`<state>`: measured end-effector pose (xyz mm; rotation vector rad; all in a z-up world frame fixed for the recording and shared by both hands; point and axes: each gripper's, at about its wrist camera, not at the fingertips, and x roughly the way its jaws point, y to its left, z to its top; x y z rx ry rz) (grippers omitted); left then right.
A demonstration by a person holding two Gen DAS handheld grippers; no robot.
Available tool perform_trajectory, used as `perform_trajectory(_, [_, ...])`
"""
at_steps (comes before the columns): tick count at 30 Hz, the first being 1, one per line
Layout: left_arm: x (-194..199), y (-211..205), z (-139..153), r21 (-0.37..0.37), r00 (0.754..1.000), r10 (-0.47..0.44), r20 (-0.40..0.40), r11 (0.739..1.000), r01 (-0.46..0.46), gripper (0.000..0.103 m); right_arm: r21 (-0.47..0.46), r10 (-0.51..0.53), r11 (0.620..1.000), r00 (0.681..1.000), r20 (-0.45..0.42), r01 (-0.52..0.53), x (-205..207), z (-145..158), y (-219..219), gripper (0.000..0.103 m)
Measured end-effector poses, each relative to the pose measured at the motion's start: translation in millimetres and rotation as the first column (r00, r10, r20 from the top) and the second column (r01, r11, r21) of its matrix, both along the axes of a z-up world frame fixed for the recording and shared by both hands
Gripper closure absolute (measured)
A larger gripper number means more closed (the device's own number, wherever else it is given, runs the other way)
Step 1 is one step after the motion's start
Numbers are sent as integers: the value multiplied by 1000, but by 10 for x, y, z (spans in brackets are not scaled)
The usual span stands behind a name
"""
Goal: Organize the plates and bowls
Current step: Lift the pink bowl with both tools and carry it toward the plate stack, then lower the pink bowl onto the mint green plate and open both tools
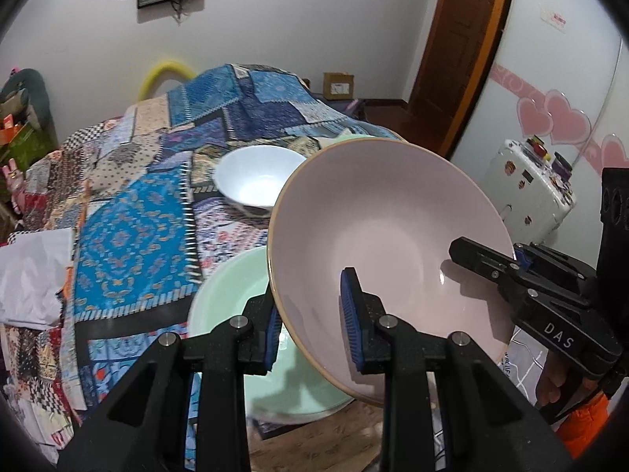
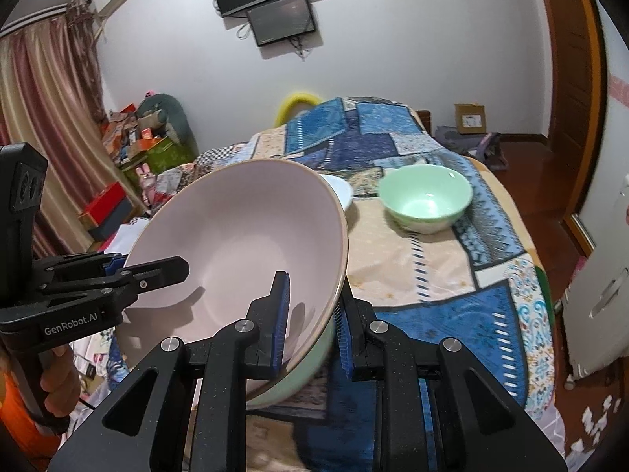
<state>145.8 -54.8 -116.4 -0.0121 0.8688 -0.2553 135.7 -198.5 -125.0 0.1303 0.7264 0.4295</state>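
Both tongs — left (image 1: pixel 312 324) and right (image 2: pixel 312 330) — pinch opposite rims of the large pale-pink ceramic bowl (image 1: pixel 377 244), carried tilted above the patchwork-covered surface (image 1: pixel 129 232); next, I judge, comes lowering it level onto another bowl — perhaps the mint-green one (image 1: pixel 232 299) beneath.

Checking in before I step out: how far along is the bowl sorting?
Nothing looks stacked yet. In hand: the pink bowl, tilted, gripped at opposite rims by the left tool and right tool, above a large green bowl. Left: the white bowl and small green bowl sit apart on the cloth.
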Motion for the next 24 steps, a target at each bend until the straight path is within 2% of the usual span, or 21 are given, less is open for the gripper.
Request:
perform_trajectory(14, [-385,707,187,8,992,114,49,993,-115,75,-3,123,992,992,33,-123,-85,122,656,83])
perform_trajectory(24, [-638,1162,175,24,979,199,51,980,-200,75,-8,213,977,977,28,-213,-128,86,1073,83])
